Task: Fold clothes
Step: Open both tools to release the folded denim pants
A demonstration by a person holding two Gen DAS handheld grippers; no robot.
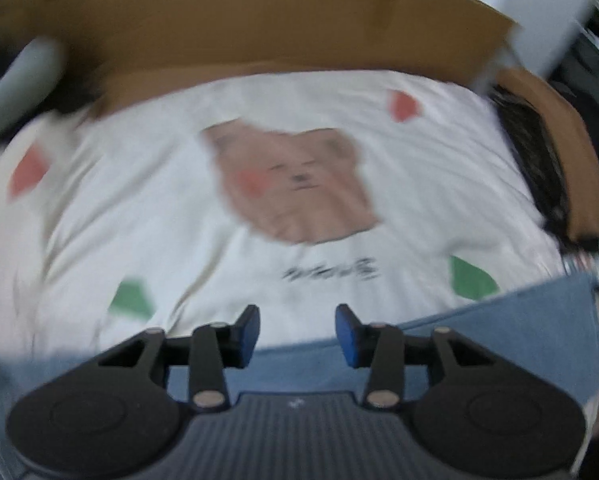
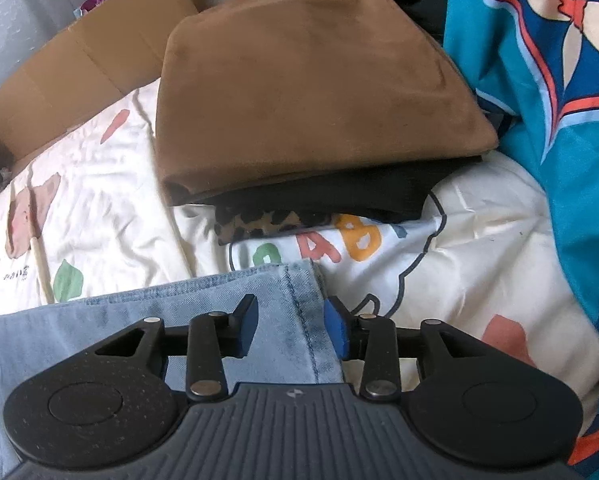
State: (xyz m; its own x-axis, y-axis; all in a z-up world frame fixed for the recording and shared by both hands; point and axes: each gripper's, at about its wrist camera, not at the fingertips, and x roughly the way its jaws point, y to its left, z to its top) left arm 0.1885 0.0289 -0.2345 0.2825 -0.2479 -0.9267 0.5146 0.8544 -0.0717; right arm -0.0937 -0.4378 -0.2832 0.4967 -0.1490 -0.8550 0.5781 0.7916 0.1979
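I see the jeans (image 2: 219, 300) lying nearest me on the bed sheet (image 2: 479, 240). Behind them, to the right, sits a pile of folded clothes (image 2: 311, 92). The cardboard (image 2: 79, 68) lies left of the pile.

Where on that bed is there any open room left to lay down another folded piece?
Open patches: the bear-print sheet between the cardboard and the jeans, and the cream cover right of the jeans. Crowded: the folded stack and teal fabric.

Open cream sheet (image 1: 147, 216) ahead left. Blocked ahead right by stacked folded clothes (image 2: 311, 92), walled behind by cardboard (image 1: 259, 28).
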